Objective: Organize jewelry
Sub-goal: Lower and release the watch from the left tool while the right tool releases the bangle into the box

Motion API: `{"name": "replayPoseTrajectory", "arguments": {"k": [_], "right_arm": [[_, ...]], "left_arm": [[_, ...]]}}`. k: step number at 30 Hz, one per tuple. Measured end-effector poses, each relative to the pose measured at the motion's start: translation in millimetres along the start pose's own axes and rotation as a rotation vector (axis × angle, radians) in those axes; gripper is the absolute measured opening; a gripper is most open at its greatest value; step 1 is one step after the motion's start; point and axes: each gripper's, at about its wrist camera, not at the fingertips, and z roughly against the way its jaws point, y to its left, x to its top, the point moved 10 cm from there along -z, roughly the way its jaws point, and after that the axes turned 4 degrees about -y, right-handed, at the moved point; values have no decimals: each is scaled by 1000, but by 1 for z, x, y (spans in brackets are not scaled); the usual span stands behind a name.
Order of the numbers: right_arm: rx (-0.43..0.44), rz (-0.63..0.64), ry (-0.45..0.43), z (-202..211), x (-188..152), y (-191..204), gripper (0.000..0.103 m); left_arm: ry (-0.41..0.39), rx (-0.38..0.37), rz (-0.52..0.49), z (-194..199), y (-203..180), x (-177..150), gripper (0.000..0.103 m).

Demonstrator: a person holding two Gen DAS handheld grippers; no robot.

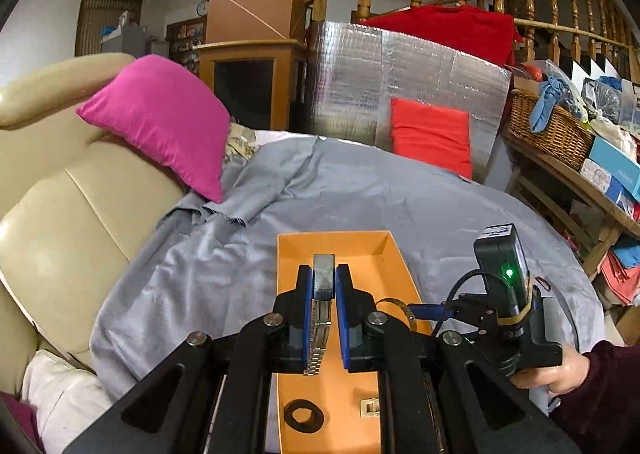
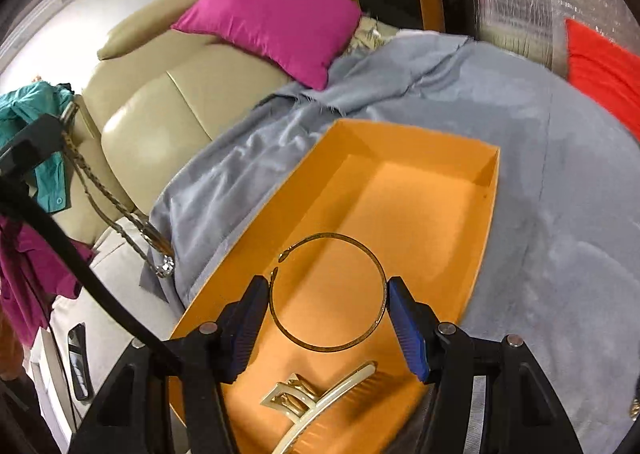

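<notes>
An orange tray (image 2: pixel 452 189) sits on a grey cloth (image 2: pixel 560 213) spread over a surface beside a cream sofa (image 1: pixel 60 193) with a pink cushion (image 1: pixel 160 117).

The left gripper (image 1: pixel 324 282) is pressed together on a silver metal watch (image 1: pixel 323 294), whose link band hangs down between the blue pads above the tray.

The right gripper (image 2: pixel 328 302) holds a thin gold bangle (image 2: pixel 332 294) across its width, a blue pad touching each side of the ring, just above the tray floor. A cream hair claw clip (image 2: pixel 316 398) lies in the tray just below the bangle. A black ring (image 1: pixel 304 410) also rests in the tray.
</notes>
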Motion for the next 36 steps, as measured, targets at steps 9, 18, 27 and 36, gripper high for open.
{"name": "replayPoseTrajectory", "arguments": {"k": [9,18,27,36], "right_arm": [[15,-6,46,-15,-14,-17,63],[14,0,62,-22,-22,-35,63],[-6,117,92,-33,-27,-31,64],[-71,259,129,-53,-25,-31,65]], "left_arm": [[109,-40,-23,-47,-15,-24,12],[211,-10,21,-90,-2,-57,12],[303,5,42,-122,0,-89,12],[388,41,55,-140,18,-117,12]]}}
